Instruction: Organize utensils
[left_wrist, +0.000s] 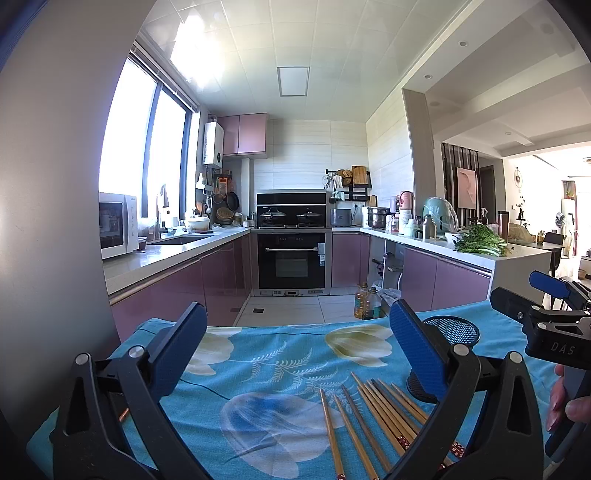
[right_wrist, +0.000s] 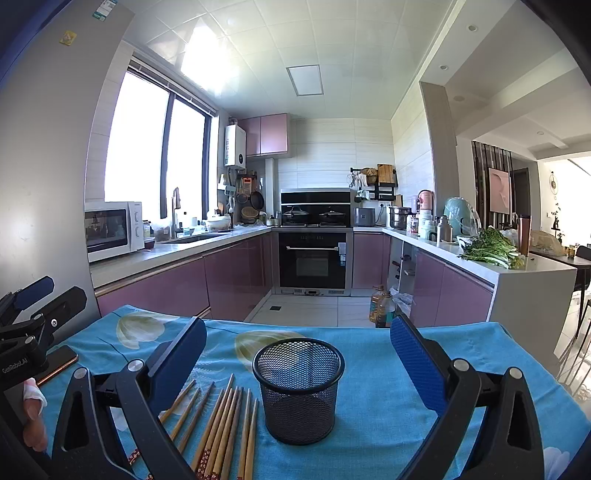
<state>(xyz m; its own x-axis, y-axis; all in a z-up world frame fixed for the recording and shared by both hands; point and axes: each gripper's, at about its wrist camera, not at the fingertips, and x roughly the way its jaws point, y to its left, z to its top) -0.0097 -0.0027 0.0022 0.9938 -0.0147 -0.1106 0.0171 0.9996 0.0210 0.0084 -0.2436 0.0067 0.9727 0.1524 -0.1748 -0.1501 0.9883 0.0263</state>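
Kitchen table (right_wrist: 369, 387) under a blue floral cloth: nearest, wooden chopsticks (right_wrist: 225, 424) lie loose in a row, just left of an upright black mesh cup (right_wrist: 298, 391) whose visible interior looks empty. Left tool (left_wrist: 295, 354) and right tool (right_wrist: 298, 363) both hover with fingers spread apart, gripping nothing. Beyond, purple cabinets (right_wrist: 236, 273) and oven (right_wrist: 314, 260).

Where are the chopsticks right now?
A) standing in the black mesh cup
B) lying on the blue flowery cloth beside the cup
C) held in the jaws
B: the chopsticks lie flat on the blue cloth, next to the empty mesh cup.
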